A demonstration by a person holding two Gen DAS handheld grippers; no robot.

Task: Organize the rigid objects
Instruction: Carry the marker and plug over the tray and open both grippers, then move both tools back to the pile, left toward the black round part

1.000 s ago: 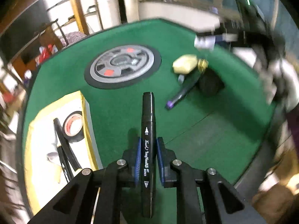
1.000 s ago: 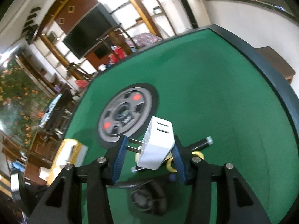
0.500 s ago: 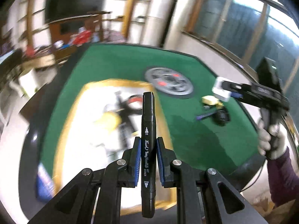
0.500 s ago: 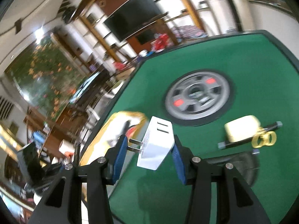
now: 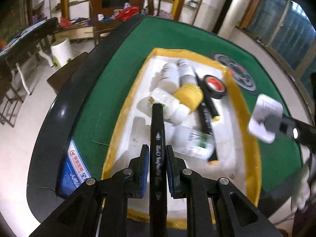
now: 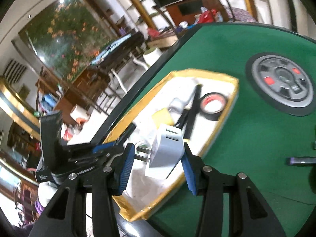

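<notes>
A: Your left gripper (image 5: 157, 159) has its jaws pinching the black art marker (image 5: 157, 150) mid-barrel; its long axis runs 6 to 12 o'clock, tip over the white tray (image 5: 235, 158).

B: And my right?

A: The right gripper (image 6: 156, 163) pinches the white plug adapter (image 6: 166, 150), prongs toward 9 o'clock, above the tray's near edge. Lower each into bare foam, clear of the bottles (image 5: 192, 144) and tape roll (image 5: 215, 85), before releasing over the green bench (image 5: 197, 39).
</notes>
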